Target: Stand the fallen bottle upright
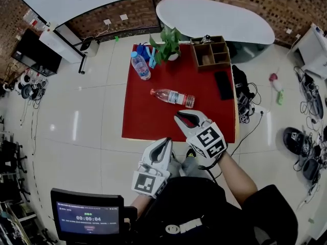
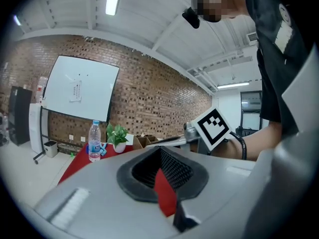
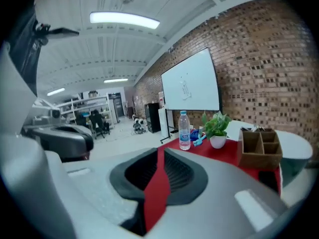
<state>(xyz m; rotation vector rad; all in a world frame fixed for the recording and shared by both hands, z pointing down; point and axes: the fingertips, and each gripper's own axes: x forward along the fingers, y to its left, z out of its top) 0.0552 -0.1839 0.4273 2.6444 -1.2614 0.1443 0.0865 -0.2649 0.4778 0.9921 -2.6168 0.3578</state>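
As it lies crosswise, the bottle (image 1: 172, 97) points its cap left.

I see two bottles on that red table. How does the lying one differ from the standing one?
The fallen bottle lies on its side; the upright bottle stands on its base. The fallen bottle has a red cap and pale label; the upright bottle has a blue label. The fallen bottle is mid-table; the upright bottle is near the far edge beside the potted plant. Both are clear plastic, on the red table.
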